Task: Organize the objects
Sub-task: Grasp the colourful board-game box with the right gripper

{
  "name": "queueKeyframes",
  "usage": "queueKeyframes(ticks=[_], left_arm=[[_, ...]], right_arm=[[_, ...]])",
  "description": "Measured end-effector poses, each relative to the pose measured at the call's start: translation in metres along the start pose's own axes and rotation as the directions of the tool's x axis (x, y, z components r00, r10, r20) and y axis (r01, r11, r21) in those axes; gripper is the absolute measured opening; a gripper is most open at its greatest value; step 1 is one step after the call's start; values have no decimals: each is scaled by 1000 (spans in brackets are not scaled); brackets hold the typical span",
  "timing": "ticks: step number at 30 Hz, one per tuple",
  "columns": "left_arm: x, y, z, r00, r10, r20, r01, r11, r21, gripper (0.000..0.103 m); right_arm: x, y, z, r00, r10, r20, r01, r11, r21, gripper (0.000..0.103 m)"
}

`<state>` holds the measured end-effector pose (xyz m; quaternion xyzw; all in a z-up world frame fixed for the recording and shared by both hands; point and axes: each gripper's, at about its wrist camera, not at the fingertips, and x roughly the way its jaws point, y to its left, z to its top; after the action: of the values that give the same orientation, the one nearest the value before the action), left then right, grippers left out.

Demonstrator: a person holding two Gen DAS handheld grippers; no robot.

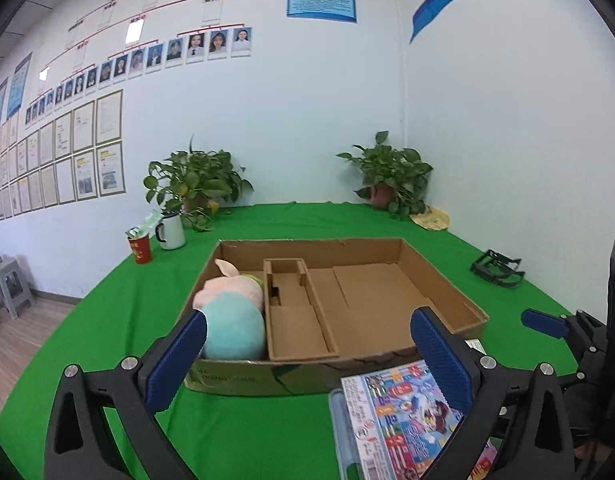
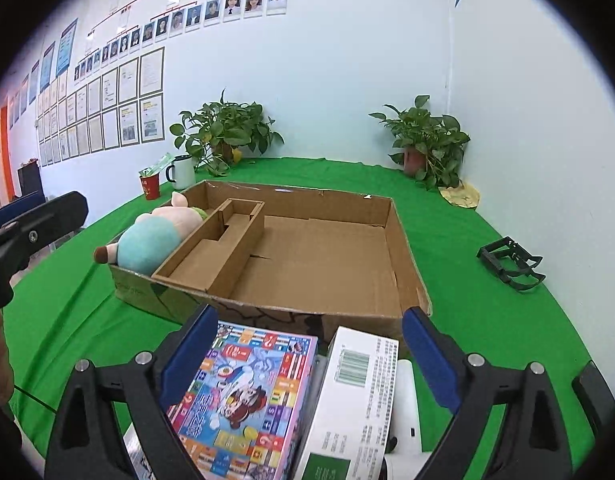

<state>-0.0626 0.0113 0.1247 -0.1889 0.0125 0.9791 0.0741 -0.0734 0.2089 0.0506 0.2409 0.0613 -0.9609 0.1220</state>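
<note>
The plush toy [image 2: 155, 236] already lies in the cardboard box's [image 2: 411, 272] left compartment. Left on the green bench [image 2: 487, 320], near the box, are the colourful game box [image 2: 243, 396] and white carton [image 2: 351, 400]. Both the left gripper [image 1: 307, 356] and the right gripper [image 2: 307, 356] have their fingers spread and empty.

White walls [image 1: 307, 120], wood floor [image 1: 11, 340]

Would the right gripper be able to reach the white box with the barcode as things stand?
Probably yes: the right gripper is open, and the white box lies between its fingers, uncovered, beside the colourful game box.
</note>
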Motion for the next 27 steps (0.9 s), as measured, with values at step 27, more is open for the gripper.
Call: queueKeyframes(ticks=[27], left_arm=[[79, -7, -97, 774, -502, -387, 418, 863, -284, 93]], right_arm=[[-51, 19, -91, 913, 392, -114, -402, 912, -83, 94]])
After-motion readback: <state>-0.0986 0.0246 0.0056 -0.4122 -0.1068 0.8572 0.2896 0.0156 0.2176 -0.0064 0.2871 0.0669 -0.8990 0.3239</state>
